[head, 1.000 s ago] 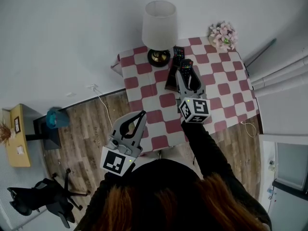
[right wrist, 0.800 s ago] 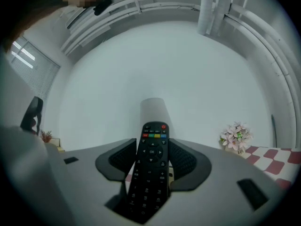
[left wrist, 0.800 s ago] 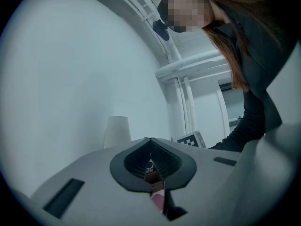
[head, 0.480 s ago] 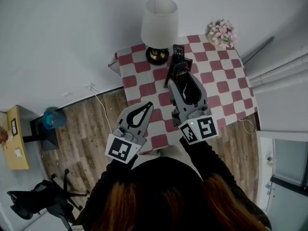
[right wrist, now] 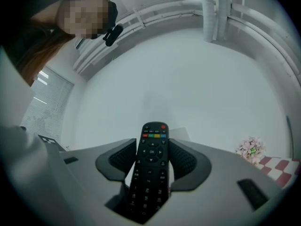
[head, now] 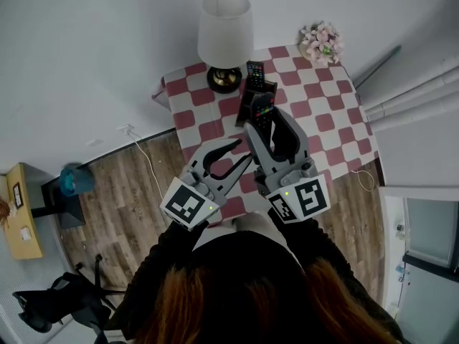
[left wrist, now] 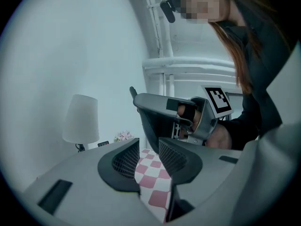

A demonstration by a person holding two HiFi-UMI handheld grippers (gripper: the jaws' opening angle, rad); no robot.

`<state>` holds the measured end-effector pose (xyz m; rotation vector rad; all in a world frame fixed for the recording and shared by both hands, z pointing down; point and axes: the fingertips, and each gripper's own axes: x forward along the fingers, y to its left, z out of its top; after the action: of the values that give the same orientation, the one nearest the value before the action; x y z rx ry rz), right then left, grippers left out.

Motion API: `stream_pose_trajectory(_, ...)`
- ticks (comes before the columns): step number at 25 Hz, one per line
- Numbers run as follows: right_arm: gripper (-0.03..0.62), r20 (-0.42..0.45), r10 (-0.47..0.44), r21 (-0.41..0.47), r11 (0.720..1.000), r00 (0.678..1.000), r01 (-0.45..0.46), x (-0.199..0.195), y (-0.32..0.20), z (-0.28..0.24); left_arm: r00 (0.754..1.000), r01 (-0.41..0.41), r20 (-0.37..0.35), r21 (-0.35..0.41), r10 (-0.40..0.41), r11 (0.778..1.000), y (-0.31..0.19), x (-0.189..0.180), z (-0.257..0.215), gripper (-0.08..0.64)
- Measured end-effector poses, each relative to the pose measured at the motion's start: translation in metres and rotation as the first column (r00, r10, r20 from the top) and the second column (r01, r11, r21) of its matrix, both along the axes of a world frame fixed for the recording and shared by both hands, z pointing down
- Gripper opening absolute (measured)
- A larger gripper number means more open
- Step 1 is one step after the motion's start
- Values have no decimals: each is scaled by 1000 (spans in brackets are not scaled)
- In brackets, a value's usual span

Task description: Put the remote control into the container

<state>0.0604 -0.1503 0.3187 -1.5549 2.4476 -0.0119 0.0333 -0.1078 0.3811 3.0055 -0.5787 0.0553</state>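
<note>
Gripping remote (right wrist: 149,182), right tongs (right wrist: 152,152), checkered table (head: 324,112), lamp (head: 224,33), flowers (head: 320,43), wooden floor (head: 123,192)

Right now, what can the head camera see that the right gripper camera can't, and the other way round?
Only the head view shows the lamp, the wooden floor and the left gripper, its jaws opening on nothing. Only the right gripper view shows each button on the remote control, pinched in the right gripper. Both show that held remote, the flowers and the checkered table.
</note>
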Motion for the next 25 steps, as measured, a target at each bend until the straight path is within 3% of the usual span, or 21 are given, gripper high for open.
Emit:
stream_pose_trajectory(9,222,26,-27,34,999,999,26,13,3,-9,999,-42,11,-3,42,999,9,21,-3,156)
stream_pose_trajectory(12,221,29,-64,44,997,998,62,6,8,-12,1000,-15,19,44,15,999,8,24,-8,156)
stream_pose_trajectory(14,221,13,-86,54,995,996,85,0,14,-14,1000,10,23,81,-12,997,6,24,-13,156)
stream_pose_trajectory(18,221,-18,-118,69,991,993,119,-9,25,-18,999,49,-13,54,-48,997,0,17,-18,155)
stream_pose_trajectory(25,211,-81,-148,45,987,986,152,-14,37,-15,998,29,-49,47,-27,998,-1,7,-18,112)
